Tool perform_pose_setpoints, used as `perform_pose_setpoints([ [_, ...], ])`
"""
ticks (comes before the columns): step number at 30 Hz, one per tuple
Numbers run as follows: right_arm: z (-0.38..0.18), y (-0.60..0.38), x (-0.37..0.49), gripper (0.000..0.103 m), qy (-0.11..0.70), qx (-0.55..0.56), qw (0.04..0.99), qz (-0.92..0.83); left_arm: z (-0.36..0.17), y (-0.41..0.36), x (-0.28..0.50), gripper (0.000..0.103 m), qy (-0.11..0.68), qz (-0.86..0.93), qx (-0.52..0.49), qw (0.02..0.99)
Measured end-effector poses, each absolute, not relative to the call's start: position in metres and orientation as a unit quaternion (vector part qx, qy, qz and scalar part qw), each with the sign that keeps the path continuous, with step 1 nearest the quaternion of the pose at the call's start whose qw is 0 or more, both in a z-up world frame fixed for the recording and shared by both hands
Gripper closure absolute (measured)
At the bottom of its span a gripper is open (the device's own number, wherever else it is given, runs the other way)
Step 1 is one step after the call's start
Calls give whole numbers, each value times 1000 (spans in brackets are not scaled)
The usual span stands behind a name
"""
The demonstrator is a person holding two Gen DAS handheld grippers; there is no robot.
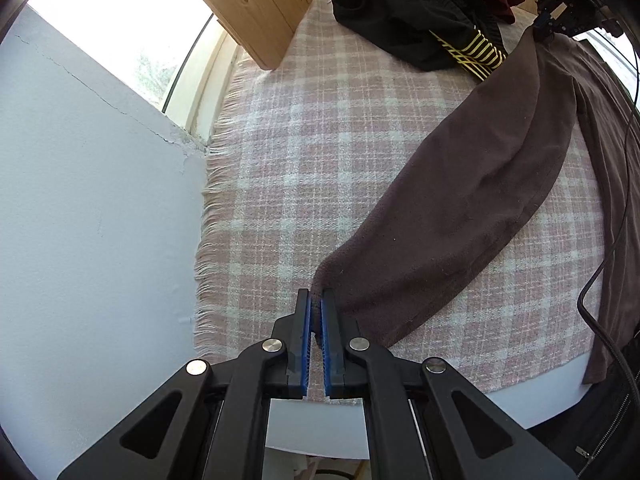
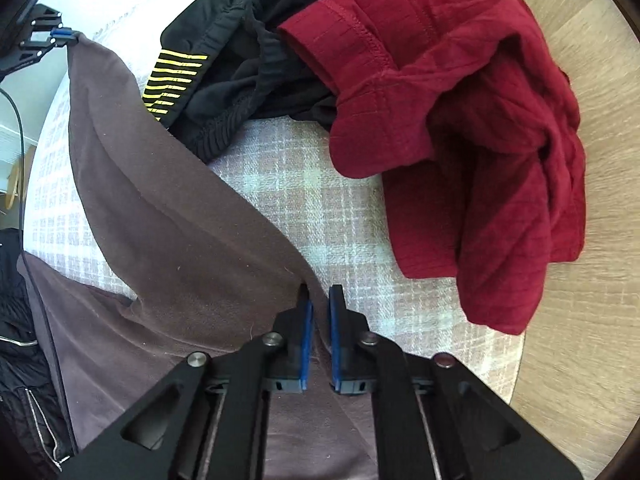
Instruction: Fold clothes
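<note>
On the checked blanket (image 1: 320, 152) | brown garment (image 1: 472, 200) stretched between both claws | left gripper (image 1: 316, 300) clamped on its corner | right gripper (image 2: 319, 300) clamped on its edge | black garment (image 2: 240, 72), red garment (image 2: 460, 120) heaped at 12 o'clock

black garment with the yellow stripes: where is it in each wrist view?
Left wrist: black garment with the yellow stripes at top, right of centre, on the checked blanket beyond the brown cloth.
Right wrist: it sits upper left of centre, partly under the red garment.
Shared landmark: the brown cloth, whose edge runs just below the yellow stripes in both views.
</note>
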State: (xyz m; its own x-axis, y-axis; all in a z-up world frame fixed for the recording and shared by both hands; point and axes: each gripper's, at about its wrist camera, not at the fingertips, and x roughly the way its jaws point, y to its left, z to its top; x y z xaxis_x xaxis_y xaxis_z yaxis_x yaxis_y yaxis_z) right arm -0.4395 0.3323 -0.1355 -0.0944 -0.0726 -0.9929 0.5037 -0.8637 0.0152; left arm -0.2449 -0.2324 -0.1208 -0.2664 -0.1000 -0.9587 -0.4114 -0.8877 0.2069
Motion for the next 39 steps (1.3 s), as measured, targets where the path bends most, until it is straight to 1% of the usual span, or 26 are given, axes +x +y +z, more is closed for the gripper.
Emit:
perform_pose_setpoints([
  [2,-124,335,-429,97,167,627,194,-736,-99,-227,-242,99,201,788,-575,93],
  [5,-101,341,-410,98,153,594,179,-769,-63,-221,-216,99,166,824,-533,96],
  [7,-98,351,-398,98,146,583,168,-781,-68,-214,-198,99,160,818,-542,109],
  [10,-99,369,-380,98,170,579,142,-784,-75,-201,-174,99,151,808,-555,127],
  [14,-93,350,-359,98,186,551,121,-805,-55,-173,-136,99,133,825,-523,164],
  [16,-80,363,-365,98,191,541,113,-811,-46,-151,-111,99,140,828,-511,185],
  [18,-81,368,-353,98,197,532,105,-817,-42,-126,-84,99,147,821,-510,212],
  [21,-87,371,-338,98,199,517,90,-828,-43,-86,-42,99,157,808,-510,252],
  [23,-90,376,-324,98,198,506,81,-836,-50,-60,-16,99,140,798,-514,284],
  [28,-98,402,-285,98,184,504,54,-842,-101,-5,33,99,130,758,-550,326],
  [31,-126,405,-278,95,198,531,44,-822,-127,8,50,98,140,743,-574,313],
  [33,-134,402,-270,88,232,538,36,-809,-131,3,56,98,135,742,-586,294],
  [35,-132,399,-263,86,259,537,31,-802,-125,-10,59,98,119,749,-592,272],
  [36,-129,401,-260,80,262,540,34,-800,-120,-17,60,98,110,753,-593,263],
  [37,-126,402,-258,77,264,542,36,-797,-114,-24,61,98,101,757,-593,255],
  [38,-124,404,-255,74,267,544,38,-795,-108,-31,61,97,90,763,-590,247],
  [39,-120,407,-253,74,268,546,36,-793,-103,-37,60,97,80,769,-588,237],
])
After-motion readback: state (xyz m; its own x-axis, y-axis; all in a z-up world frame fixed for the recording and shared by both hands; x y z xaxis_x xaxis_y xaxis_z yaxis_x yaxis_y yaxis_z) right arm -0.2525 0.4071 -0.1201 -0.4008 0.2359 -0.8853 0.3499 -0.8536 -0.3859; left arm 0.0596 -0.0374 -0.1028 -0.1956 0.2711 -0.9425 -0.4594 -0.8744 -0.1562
